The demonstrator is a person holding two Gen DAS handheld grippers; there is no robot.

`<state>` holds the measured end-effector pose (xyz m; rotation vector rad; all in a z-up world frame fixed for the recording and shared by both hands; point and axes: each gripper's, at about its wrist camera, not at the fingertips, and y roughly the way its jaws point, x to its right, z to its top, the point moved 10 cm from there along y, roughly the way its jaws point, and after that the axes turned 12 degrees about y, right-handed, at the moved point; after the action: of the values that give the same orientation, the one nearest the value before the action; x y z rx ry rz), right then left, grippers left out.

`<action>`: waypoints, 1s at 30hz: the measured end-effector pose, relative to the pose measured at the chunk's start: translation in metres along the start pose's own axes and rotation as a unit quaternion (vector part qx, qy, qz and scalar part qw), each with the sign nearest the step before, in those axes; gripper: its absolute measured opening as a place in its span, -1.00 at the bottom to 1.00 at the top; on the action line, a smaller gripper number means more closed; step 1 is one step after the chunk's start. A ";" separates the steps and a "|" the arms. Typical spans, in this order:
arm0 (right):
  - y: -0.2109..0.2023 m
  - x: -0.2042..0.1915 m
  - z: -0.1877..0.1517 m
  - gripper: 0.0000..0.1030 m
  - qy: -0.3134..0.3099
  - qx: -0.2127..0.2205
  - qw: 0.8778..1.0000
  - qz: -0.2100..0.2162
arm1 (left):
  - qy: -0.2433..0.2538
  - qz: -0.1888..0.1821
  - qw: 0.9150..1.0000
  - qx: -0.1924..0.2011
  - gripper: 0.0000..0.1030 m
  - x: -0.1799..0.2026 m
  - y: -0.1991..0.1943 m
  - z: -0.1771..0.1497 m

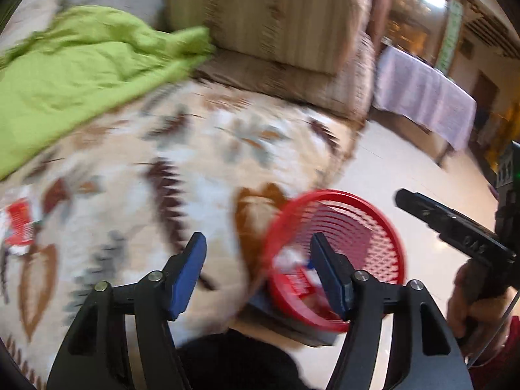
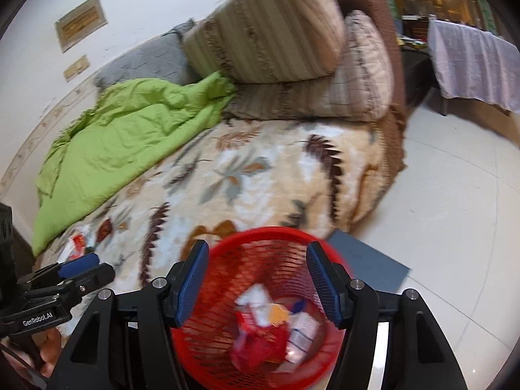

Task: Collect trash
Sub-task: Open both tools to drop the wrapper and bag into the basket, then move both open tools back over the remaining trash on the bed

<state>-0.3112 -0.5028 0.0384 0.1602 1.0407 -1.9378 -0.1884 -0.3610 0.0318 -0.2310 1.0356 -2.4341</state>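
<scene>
Evidently the red basket (image 2: pixel 260 308) stands beside the bed (image 2: pixel 260 175) edge to receive wrappers (image 1: pixel 19 224); both hand-held grippers (image 1: pixel 256 273) (image 2: pixel 256 279) gape wide, empty.

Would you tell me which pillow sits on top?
The striped beige pillow; it leans on the flatter checked pillow lying beneath it on the bed.

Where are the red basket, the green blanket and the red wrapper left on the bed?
red basket (image 2: pixel 260 321): right wrist view, on its mesh wall.
green blanket (image 2: pixel 130 136): right wrist view, on the middle of its crumpled top.
red wrapper (image 1: pixel 21 224): left wrist view, on its red printed face.
</scene>
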 end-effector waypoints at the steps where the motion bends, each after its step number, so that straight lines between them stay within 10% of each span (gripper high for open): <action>1: 0.004 -0.013 -0.003 0.31 -0.008 -0.006 1.000 0.010 | -0.008 0.019 1.000 0.002 0.29 -0.014 -0.006 -0.004; 14: 0.043 -0.205 -0.082 0.31 -0.158 -0.067 0.976 0.133 | -0.061 0.277 0.959 -0.001 0.31 -0.169 -0.104 -0.076; 30: 0.079 -0.297 -0.149 0.31 -0.227 -0.089 0.958 0.149 | -0.136 0.337 0.931 0.014 0.32 -0.230 -0.164 -0.125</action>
<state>-0.1191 -0.2212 0.0390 -0.2116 0.8210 -1.5012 -0.0894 -0.0707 0.0693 -0.1599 0.7870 -1.7348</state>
